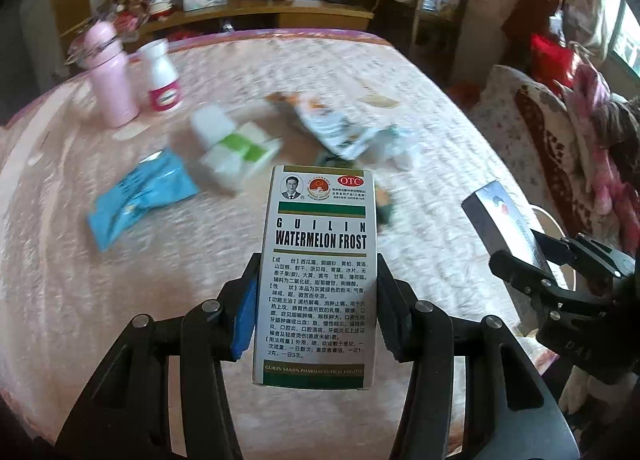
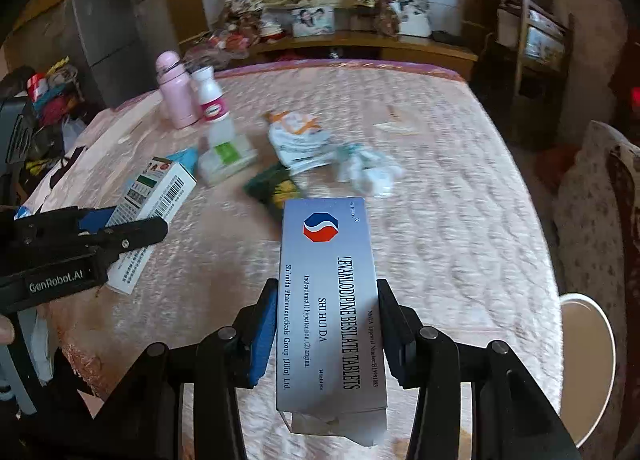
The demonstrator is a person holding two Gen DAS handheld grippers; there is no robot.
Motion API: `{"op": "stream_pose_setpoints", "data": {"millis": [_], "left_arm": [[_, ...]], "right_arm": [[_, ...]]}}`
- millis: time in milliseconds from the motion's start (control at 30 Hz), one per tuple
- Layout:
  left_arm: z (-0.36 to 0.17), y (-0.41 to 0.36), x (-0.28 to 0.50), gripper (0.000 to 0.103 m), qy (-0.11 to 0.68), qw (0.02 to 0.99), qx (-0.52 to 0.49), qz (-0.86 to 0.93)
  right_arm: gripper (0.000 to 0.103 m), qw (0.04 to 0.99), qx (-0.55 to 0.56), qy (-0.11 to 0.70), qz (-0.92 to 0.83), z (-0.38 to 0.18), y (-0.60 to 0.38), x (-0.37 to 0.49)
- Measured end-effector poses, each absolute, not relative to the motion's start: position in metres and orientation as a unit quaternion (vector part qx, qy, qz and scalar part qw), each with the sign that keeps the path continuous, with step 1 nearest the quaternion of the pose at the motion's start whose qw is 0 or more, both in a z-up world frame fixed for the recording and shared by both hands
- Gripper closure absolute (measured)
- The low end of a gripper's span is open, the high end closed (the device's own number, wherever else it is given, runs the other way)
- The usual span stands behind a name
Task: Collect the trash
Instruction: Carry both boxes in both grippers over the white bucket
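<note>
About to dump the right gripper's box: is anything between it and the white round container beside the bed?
Nothing visible: the right gripper holds the silver tablet box over bare quilt, with the white container just right of it.

I see bed [image 2: 460, 188] under pink quilted cover, items lying directly on it. Far left corner: pink bottle [image 2: 176, 98] upright, white bottle with red label [image 2: 212, 98] just beside it. Mid-bed cluster, blurred: white-green box [image 2: 226, 158], blue packet [image 1: 140, 196] near it, white-orange pouch [image 2: 298, 138], dark green-yellow wrapper [image 2: 276, 186], crumpled white paper [image 2: 368, 170]. Small pale scrap [image 2: 394, 126] apart, toward far right.
</note>
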State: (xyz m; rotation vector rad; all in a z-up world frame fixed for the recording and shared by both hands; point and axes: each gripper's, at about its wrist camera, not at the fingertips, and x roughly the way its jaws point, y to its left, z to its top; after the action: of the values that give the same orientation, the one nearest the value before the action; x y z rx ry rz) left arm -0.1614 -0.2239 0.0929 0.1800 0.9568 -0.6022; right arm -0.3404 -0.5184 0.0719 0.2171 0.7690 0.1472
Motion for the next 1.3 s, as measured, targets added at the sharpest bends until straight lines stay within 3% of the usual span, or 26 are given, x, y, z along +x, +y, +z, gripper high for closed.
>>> {"op": "stream_pose_setpoints", "data": {"millis": [1300], "left_arm": [[0.090,-0.486,-0.262,0.054,0.431,0.761,0.163,-0.457]], "right_arm": [[0.058,0.884,0.230,0.380,-0.145,0.009,-0.760,-0.454]]}}
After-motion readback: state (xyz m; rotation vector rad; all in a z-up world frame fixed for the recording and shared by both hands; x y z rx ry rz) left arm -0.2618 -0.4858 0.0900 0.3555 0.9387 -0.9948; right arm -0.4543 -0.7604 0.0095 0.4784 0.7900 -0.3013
